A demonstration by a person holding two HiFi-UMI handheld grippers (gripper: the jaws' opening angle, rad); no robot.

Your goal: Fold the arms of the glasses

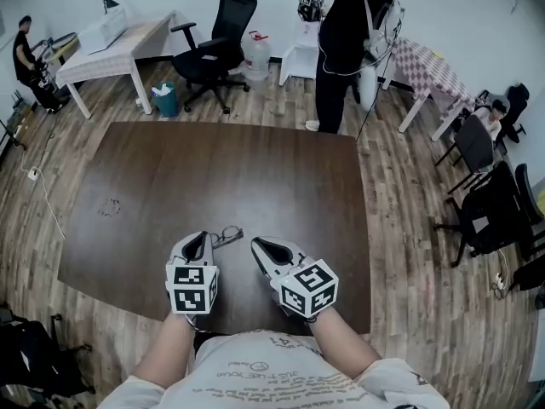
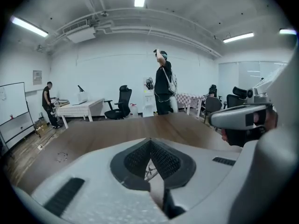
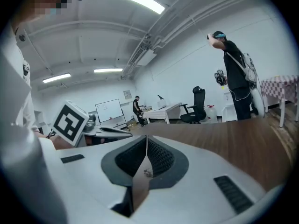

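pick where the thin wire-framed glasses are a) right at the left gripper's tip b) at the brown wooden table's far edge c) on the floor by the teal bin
a: the head view shows the thin wire-framed glasses at the tip of the left gripper, and its own view shows wire between its jaws.

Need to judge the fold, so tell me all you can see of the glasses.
The glasses are a thin, dark wire frame, tiny in the head view. They sit at the tip of the left gripper, sticking out toward the right gripper, over the brown table. In the left gripper view fine wire shows between the closed jaws, so that gripper seems to hold them. Whether the arms are folded is too small to tell.
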